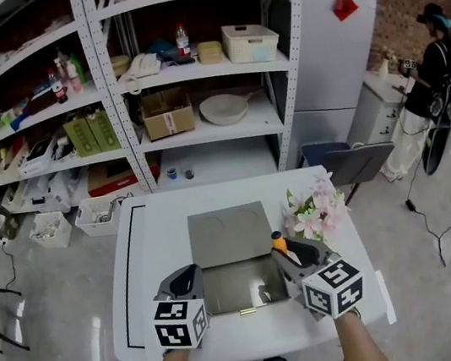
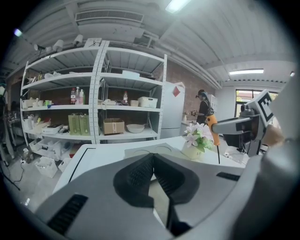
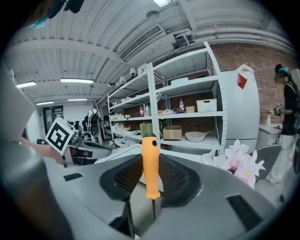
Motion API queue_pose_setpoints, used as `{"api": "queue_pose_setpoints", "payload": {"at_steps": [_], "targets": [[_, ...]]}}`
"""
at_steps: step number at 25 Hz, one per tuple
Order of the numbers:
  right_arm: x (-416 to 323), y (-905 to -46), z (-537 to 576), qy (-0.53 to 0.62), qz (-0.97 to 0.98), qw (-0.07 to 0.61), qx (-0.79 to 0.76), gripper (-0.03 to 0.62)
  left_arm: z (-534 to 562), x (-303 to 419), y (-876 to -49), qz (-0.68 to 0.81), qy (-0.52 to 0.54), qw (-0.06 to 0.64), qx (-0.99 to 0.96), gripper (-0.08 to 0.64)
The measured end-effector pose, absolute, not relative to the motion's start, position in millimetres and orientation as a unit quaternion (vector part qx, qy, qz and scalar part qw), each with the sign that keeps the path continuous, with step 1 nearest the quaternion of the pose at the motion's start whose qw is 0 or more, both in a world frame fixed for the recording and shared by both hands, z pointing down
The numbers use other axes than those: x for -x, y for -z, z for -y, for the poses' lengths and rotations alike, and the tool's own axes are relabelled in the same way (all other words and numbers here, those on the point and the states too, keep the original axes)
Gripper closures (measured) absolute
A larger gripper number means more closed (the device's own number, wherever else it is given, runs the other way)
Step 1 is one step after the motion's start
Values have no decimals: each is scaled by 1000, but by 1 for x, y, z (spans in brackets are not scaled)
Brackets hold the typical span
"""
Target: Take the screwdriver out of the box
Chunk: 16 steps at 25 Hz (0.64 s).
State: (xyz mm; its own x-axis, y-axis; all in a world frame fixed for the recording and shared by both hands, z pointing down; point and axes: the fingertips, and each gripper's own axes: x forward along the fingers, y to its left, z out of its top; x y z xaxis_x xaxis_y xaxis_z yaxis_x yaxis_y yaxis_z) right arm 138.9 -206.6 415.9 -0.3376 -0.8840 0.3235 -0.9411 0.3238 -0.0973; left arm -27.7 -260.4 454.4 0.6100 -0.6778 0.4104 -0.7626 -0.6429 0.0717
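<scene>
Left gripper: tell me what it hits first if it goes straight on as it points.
Likely the box's open grey lid, lying just beyond the left gripper, its tongs shut; depth is unclear.

head: overhead, steeply down on table [image 1: 161, 255] | gripper views: jaw-close, near level — share shelves [image 2: 97, 84]

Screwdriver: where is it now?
The screwdriver is clamped handle-up in the right tool, head view right side, over the right edge of the box, near the flowers.
</scene>
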Motion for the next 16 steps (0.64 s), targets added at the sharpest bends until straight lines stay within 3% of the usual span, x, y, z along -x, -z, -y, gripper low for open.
{"api": "queue_pose_setpoints", "payload": {"at_steps": [16], "targets": [[-137, -421, 212, -136, 809, 115, -561, 479, 263, 29, -462, 403, -181, 129, -888, 555]]}}
